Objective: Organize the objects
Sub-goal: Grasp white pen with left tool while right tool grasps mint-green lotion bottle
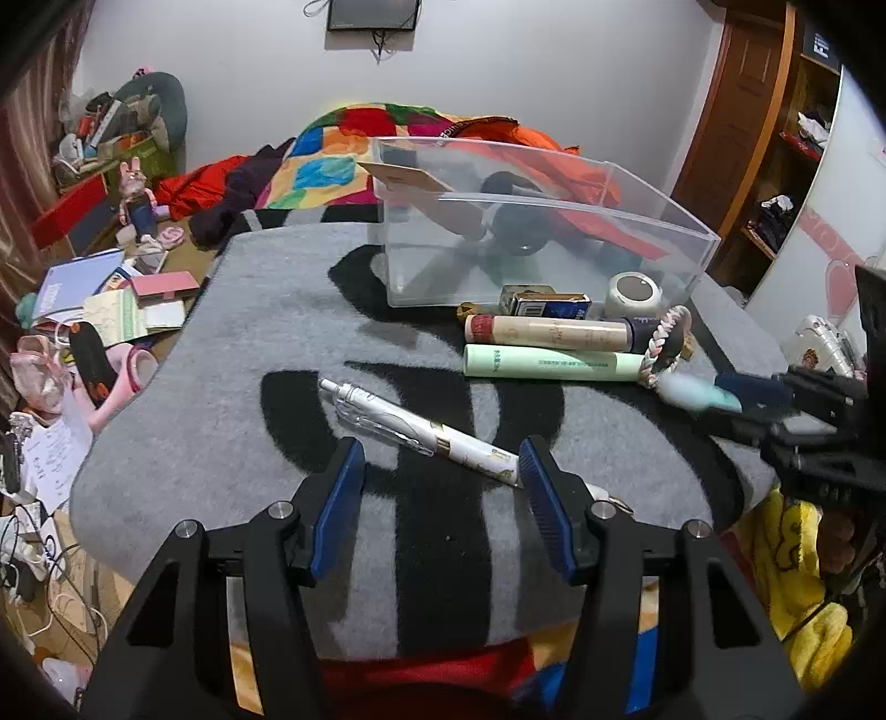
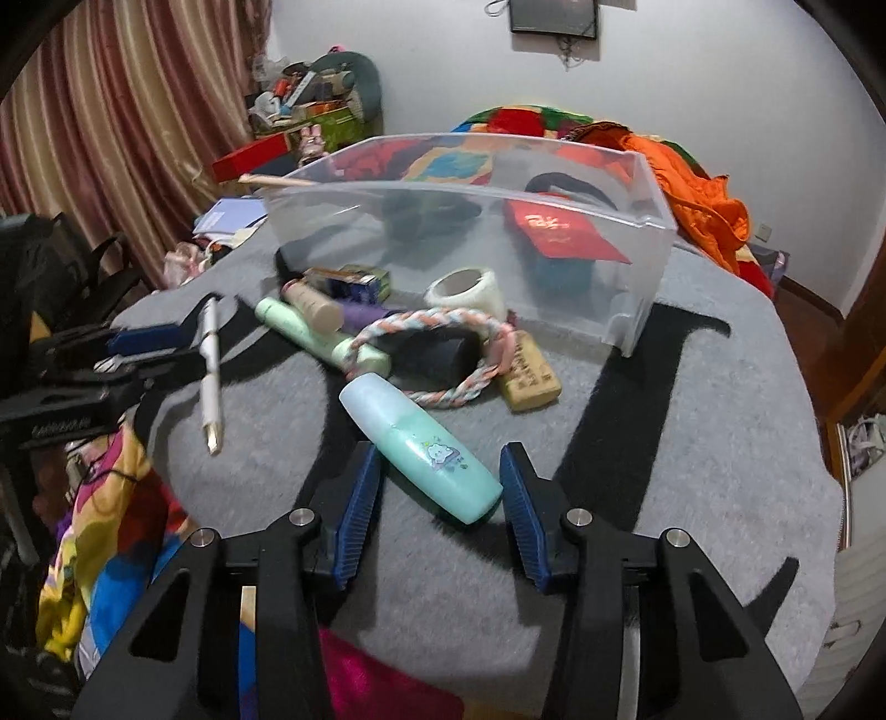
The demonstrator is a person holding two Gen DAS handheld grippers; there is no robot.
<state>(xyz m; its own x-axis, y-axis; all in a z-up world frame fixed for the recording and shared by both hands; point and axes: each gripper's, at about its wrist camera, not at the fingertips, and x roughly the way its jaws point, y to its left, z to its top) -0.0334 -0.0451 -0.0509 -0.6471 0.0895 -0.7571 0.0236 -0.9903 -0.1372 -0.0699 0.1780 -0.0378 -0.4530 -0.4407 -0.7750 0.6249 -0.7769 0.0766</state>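
- White pen (image 1: 421,437), gold print, clear clip; left gripper (image 1: 441,462) fingers open around it.
- Mint bottle (image 2: 421,446), cartoon sticker; right gripper (image 2: 440,471) fingers open, flanking it.

A plain white wall (image 1: 554,72) is filling the far side, with a dark screen (image 1: 371,14) hanging at twelve o'clock. Striped pink curtains (image 2: 127,111) are draping at ten o'clock, and a wooden door (image 1: 736,105) is standing at two o'clock beside open shelves (image 1: 797,149).
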